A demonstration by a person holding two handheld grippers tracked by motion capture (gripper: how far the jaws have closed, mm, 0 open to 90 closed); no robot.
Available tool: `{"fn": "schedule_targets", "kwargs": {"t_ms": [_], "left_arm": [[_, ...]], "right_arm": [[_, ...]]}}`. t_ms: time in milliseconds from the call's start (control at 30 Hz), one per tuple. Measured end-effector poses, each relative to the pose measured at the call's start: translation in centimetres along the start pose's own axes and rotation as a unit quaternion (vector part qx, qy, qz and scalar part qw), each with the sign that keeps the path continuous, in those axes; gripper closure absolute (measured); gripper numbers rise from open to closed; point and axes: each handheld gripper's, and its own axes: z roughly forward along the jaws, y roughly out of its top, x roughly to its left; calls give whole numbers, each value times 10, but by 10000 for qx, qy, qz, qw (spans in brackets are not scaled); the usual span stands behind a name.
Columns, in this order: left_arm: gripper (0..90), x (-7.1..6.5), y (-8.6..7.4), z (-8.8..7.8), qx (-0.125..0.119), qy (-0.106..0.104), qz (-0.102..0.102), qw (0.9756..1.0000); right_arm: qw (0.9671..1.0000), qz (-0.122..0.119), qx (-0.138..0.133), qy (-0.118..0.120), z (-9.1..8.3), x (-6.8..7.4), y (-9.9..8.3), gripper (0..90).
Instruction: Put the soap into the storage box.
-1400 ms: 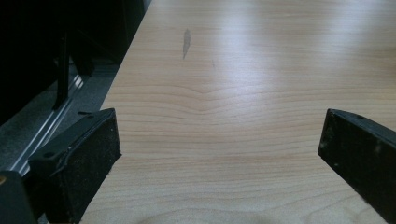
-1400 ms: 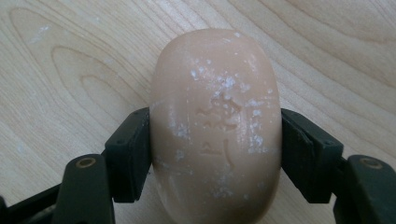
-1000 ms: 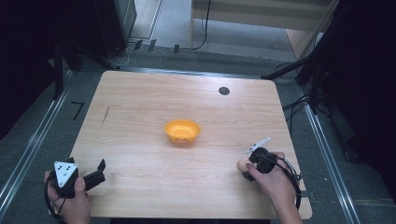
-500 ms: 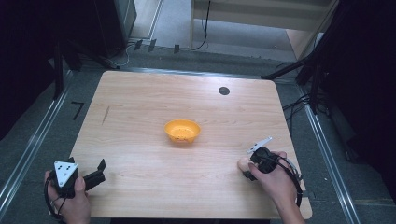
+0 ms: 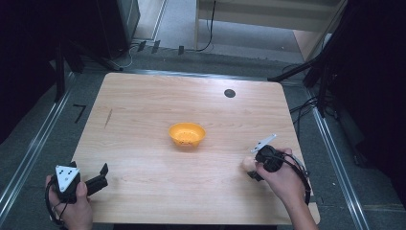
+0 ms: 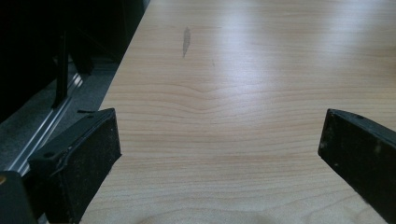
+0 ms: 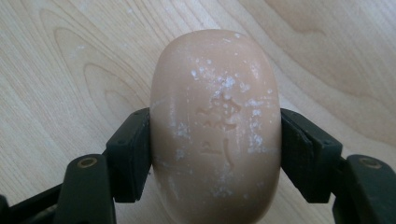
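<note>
A beige oval soap bar (image 7: 215, 126) with a stamped mark lies between the jaws of my right gripper (image 7: 215, 144), whose pads press on both its sides. From above, that right gripper (image 5: 256, 165) points down at the soap bar (image 5: 247, 163) near the table's right front. An orange bowl (image 5: 186, 134) sits at the table's middle, apart from both hands. My left gripper (image 5: 98, 177) rests at the front left corner, and in its own view the left gripper (image 6: 219, 149) stands wide open over bare wood.
The wooden table (image 5: 143, 105) has a dark round grommet (image 5: 230, 93) at its far right and a dark streak (image 5: 108, 118) on its left side. Metal rails (image 5: 28, 153) and cables run along the floor on both sides.
The right hand has shifted slightly over the soap. The left hand and the bowl have stayed put.
</note>
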Motion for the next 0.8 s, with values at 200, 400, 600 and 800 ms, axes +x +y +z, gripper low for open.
{"fn": "schedule_targets", "kwargs": {"t_ms": [200, 400, 600, 800], "left_arm": [[0, 0, 0, 0, -18, -10, 10, 10000], [0, 1, 0, 0, -19, -22, -17, 10000], [0, 1, 0, 0, -11, -38, -34, 10000], [0, 1, 0, 0, -16, -42, -32, 10000]], "right_arm": [[9999, -147, -24, 24, -3, -1, 10, 335], [9996, -279, 43, 50, -2, 0, 20, 335], [9989, -468, 36, 47, -3, 2, 36, 335], [9983, -579, 23, 76, -4, 2, 50, 335]]}}
